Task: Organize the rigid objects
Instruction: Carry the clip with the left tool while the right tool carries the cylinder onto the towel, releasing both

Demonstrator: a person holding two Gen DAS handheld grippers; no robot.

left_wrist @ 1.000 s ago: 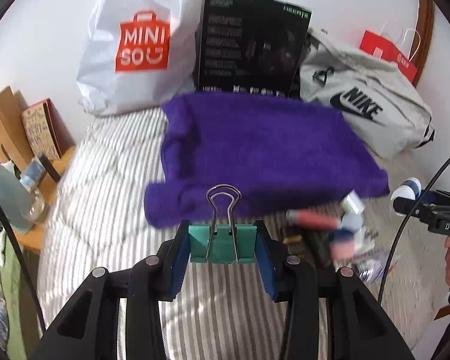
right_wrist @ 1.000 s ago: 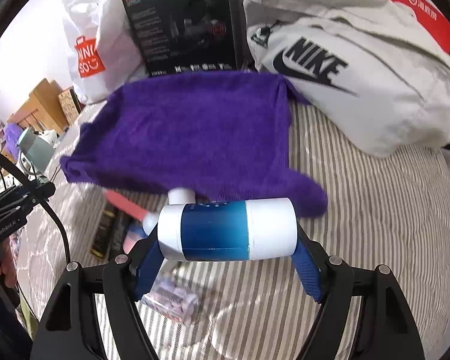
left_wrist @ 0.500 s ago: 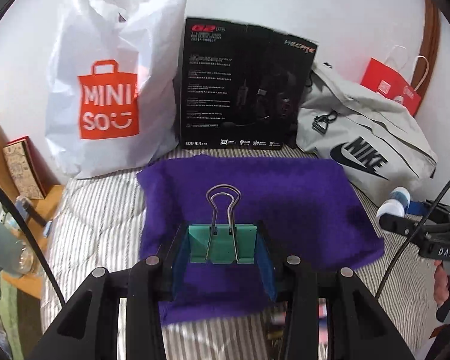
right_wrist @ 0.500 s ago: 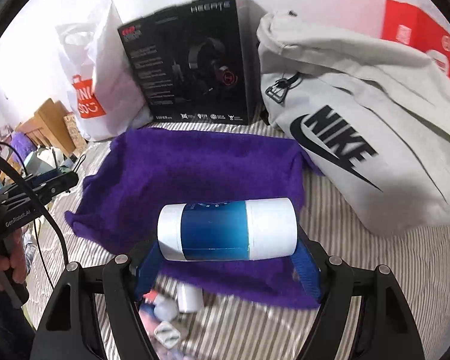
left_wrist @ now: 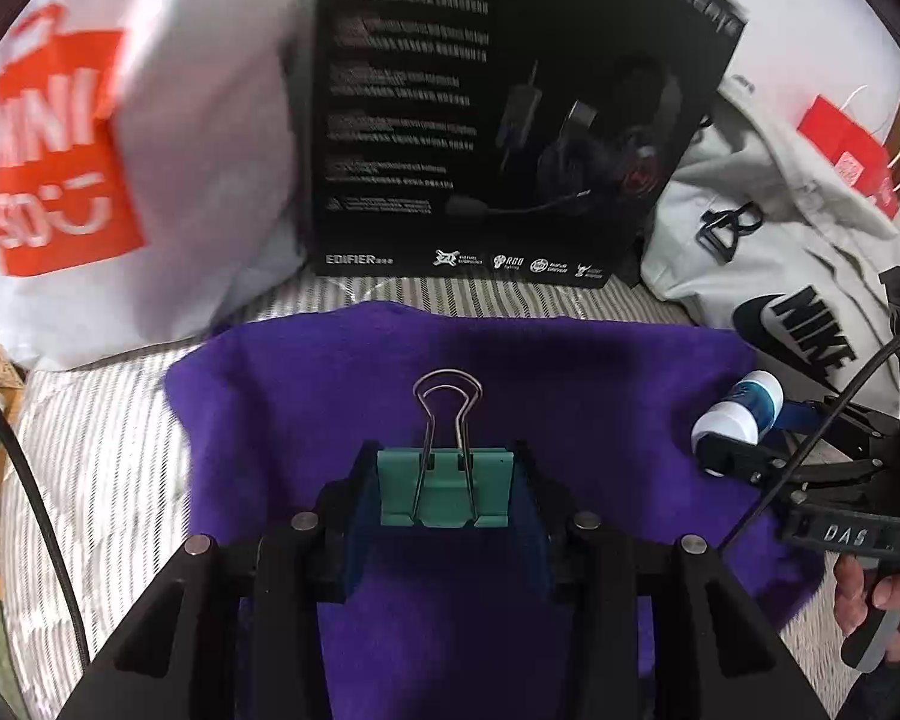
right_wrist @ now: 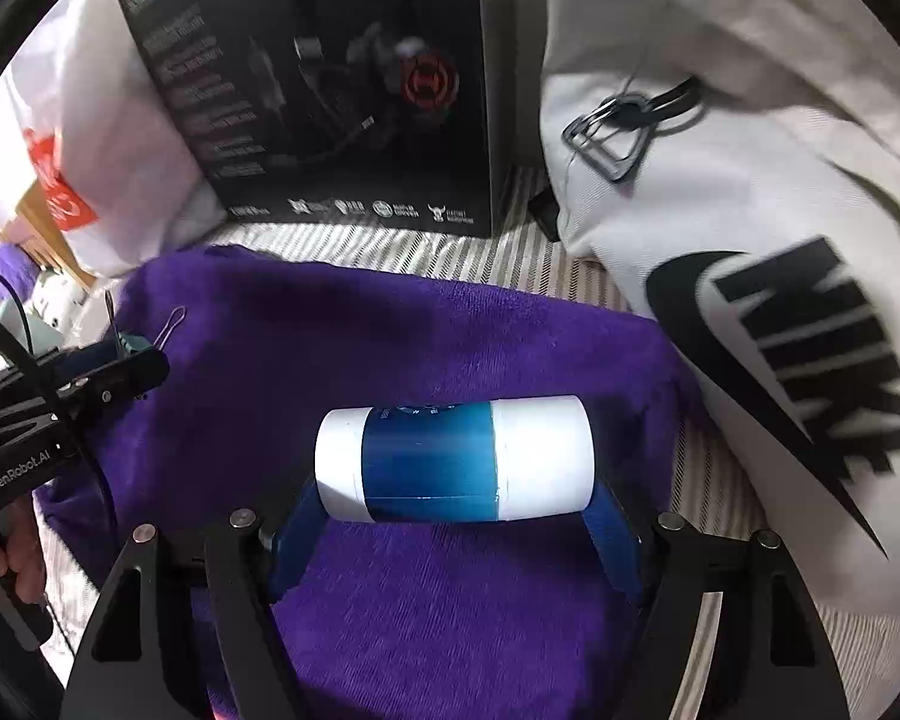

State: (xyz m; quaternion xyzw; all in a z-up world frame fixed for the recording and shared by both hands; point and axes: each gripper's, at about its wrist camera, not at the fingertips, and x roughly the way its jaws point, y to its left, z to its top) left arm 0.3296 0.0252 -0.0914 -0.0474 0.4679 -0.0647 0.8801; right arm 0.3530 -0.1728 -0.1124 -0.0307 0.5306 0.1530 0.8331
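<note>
Purple towel [left_wrist: 510, 372] lies spread on the striped bed [left_wrist: 102, 420], and both tongs hover over it. Left tongs [left_wrist: 445, 495] grip a teal binder clip [left_wrist: 445, 489], wire handles pointing forward. Right tongs [right_wrist: 456, 516] clamp a blue-and-white cylindrical bottle [right_wrist: 456, 465] crosswise by its ends. Behind stand a black headset box [left_wrist: 498, 108], a white shopping bag [left_wrist: 120, 150] and a grey Nike bag [right_wrist: 750, 240]
</note>
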